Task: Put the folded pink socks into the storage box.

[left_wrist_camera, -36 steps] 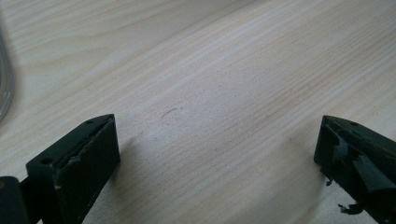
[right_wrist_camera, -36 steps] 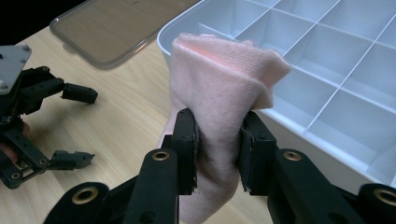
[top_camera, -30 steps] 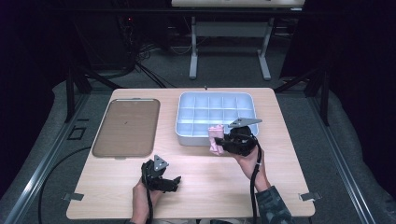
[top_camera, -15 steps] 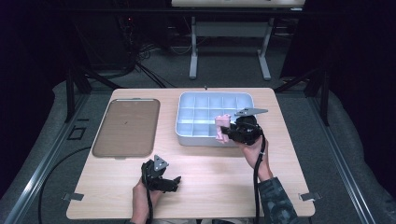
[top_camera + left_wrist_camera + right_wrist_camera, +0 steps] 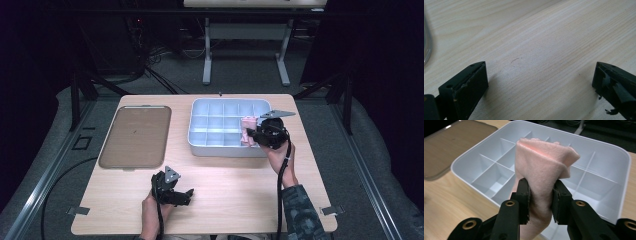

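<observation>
Right claw (image 5: 540, 198): clamped on a folded pink cloth (image 5: 544, 167)
Cloth: above the compartment tray's (image 5: 200, 142) right side
Left claw (image 5: 540, 82): jaws wide apart, empty, near the worktop's (image 5: 235, 185) front edge

From where I steer, the tabletop (image 5: 235, 195) gives me a broad bare strip along its near edge, broken by my left gripper (image 5: 184, 195) resting near the near-left corner with its jaws spread wide over bare wood. The brown tray (image 5: 135, 135) fills the left side up to the far-left corner; a narrow lane of wood runs between it and the white compartment box (image 5: 200, 135). That box blocks the far-right part, its walls and dividers standing up. My right gripper (image 5: 246, 134), clamped on the pink cloth (image 5: 544, 162), hangs over the box's near-right cells. A slim margin stays open along the right edge.
</observation>
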{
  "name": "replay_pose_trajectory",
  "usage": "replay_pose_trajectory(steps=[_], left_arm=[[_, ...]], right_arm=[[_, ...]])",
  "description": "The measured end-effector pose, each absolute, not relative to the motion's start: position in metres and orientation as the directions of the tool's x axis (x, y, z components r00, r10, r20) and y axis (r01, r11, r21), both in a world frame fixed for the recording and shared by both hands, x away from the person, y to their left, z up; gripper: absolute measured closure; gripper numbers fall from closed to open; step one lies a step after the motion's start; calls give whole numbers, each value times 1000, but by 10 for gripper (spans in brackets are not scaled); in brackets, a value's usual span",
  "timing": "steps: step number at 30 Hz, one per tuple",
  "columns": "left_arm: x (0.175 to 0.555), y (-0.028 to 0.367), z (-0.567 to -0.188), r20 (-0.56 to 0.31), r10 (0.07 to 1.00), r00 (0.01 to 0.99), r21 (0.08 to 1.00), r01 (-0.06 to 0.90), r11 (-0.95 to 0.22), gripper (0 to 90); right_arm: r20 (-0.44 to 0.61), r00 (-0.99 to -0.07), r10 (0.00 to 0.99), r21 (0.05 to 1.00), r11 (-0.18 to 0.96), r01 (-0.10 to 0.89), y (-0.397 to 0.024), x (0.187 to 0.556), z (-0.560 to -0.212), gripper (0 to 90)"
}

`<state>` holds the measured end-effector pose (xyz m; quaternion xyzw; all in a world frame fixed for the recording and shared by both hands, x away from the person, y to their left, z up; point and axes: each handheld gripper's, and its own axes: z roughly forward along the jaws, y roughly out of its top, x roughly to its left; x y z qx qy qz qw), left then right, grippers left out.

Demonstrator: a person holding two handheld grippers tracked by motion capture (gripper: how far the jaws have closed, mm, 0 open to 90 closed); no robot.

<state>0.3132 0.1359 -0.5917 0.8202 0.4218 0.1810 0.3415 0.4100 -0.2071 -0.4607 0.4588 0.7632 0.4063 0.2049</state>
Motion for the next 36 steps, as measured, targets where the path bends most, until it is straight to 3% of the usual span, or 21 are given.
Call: replay_pose_trajectory(steps=[18, 31, 36], left_arm=[[313, 136, -592, 9, 815, 579, 713, 568, -411, 1], [313, 136, -592, 9, 816, 578, 713, 568, -411, 1], [313, 136, -592, 9, 816, 578, 713, 568, -410, 1]], right_arm=[[-10, -365, 931, 764, 243, 598, -239, 433, -475, 709], [-146, -359, 922, 685, 356, 636, -229, 441, -495, 700], [-142, -358, 923, 667, 356, 654, -230, 442, -505, 679]])
